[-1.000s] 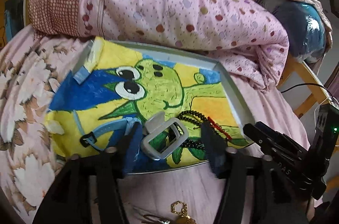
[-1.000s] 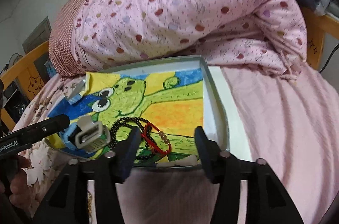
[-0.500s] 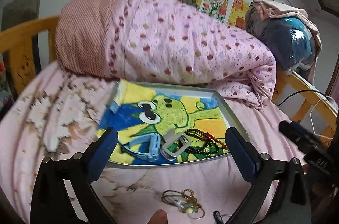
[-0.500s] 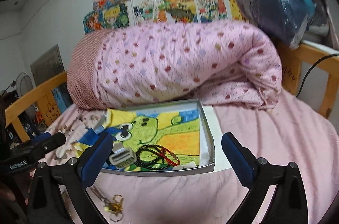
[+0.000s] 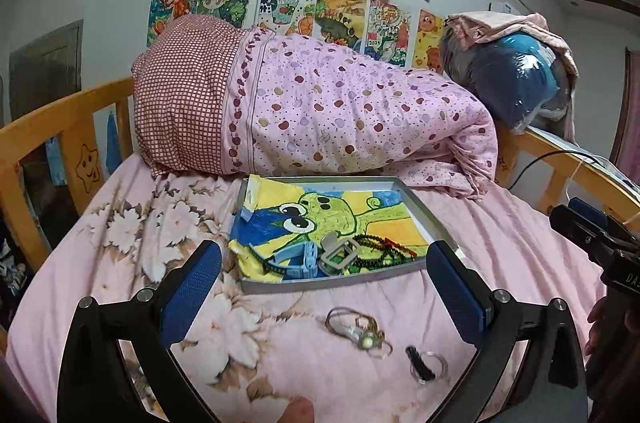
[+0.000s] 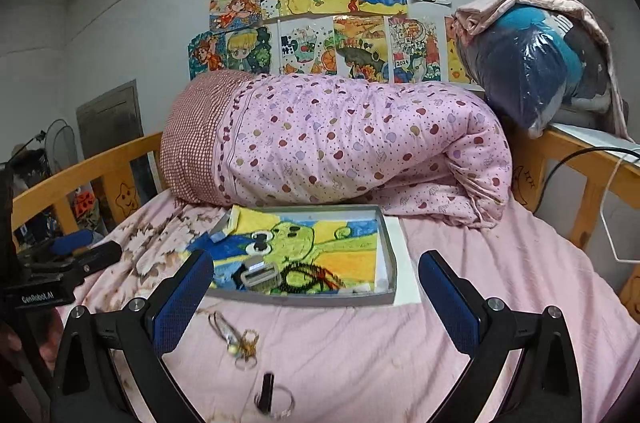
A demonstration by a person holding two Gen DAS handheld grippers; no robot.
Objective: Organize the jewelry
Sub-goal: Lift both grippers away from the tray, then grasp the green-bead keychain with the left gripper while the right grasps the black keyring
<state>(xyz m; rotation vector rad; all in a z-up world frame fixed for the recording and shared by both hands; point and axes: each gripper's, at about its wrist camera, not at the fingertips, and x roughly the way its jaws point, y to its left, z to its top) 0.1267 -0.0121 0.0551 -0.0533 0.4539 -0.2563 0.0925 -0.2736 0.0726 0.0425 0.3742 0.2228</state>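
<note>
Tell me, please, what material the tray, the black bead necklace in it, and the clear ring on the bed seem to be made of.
Tray: probably metal, matte grey, with thin straight folded walls.
Black bead necklace: small dark glossy beads, perhaps plastic, glass or wood; too small to tell.
Clear ring: see-through, probably plastic or glass, since the pink sheet shows through it.

left tongs (image 5: pixel 324 283) — jaws spread wide, blue pads (image 5: pixel 191 289) facing inward, empty, held above the near edge of the bed | right tongs (image 6: pixel 316 295) — jaws spread wide, empty, level with the left, toward the bed's right side | each tongs' black body shows at the edge of the other's view
</note>
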